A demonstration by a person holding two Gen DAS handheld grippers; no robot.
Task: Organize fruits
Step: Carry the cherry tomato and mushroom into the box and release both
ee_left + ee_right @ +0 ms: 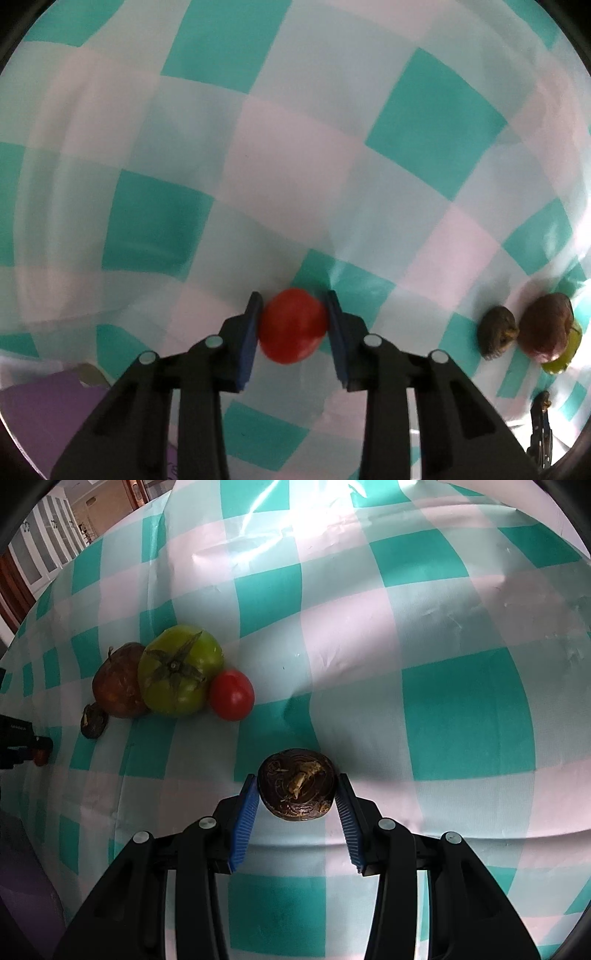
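In the left wrist view my left gripper (293, 306) points down at the checked tablecloth (295, 147) and is shut on a small red tomato (291, 326), with a blue pad pressing each side. My right gripper (296, 779) is shut on a dark brown round fruit (297, 788) with a dry stem scar on top. To the left of it on the cloth lies a cluster: a big green tomato (179, 674), a red tomato (232, 694), a brownish-red fruit (118, 681) and a small dark fruit (94, 722).
The teal and white cloth (443, 664) stretches wide to the right and far side. The table's edge runs down the left, with white cabinets (40, 546) beyond. A purple surface (40, 413) shows at the lower left of the left wrist view.
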